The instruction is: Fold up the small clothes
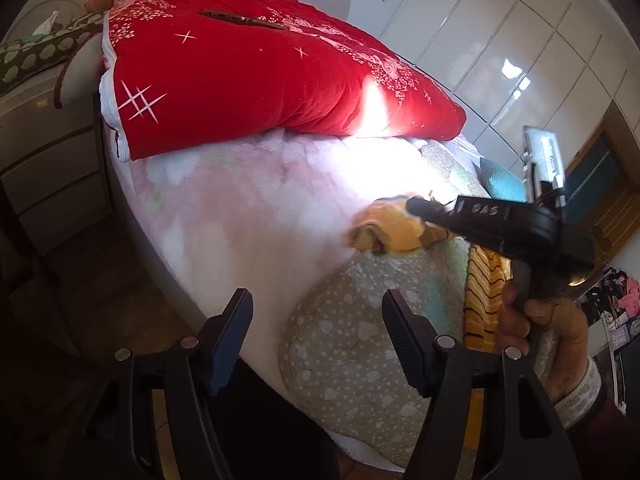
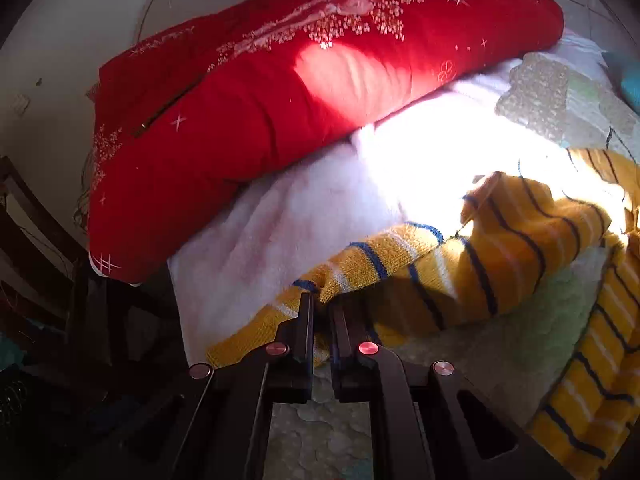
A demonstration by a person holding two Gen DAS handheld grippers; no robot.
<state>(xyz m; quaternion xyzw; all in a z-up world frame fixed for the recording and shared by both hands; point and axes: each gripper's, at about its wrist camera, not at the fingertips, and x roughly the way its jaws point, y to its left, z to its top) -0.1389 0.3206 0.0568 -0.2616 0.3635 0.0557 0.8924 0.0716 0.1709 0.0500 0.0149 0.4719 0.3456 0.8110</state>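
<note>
Your right gripper has its jaws drawn narrow, pinched on the hem of the yellow striped knit sweater. The cloth between the fingers is a yellow band with blue and white stripes, and it runs up and away from the pinch toward the bright sunlit patch. The rest of the sweater lies bunched just beyond the jaws on the bed, and one more part of it trails down near the bed's front edge.

Your left gripper has its jaws spread wide and holds nothing. It hovers over the beige heart-print quilt, which covers the near corner of the bed. From this view the sweater lies past the quilt, further onto the bed, with your right hand on the handle of the other tool above it. That tool's tip reaches the crumpled yellow cloth.

Under the sweater and the quilt lies a pale pink fleece blanket, washed out by strong sun in the middle of the bed. A folded red comforter with white star and flower print rests on the blanket at the far side of the bed. A teal cushion sits beyond the sweater, and glossy white wardrobe doors stand behind the bed.
</note>
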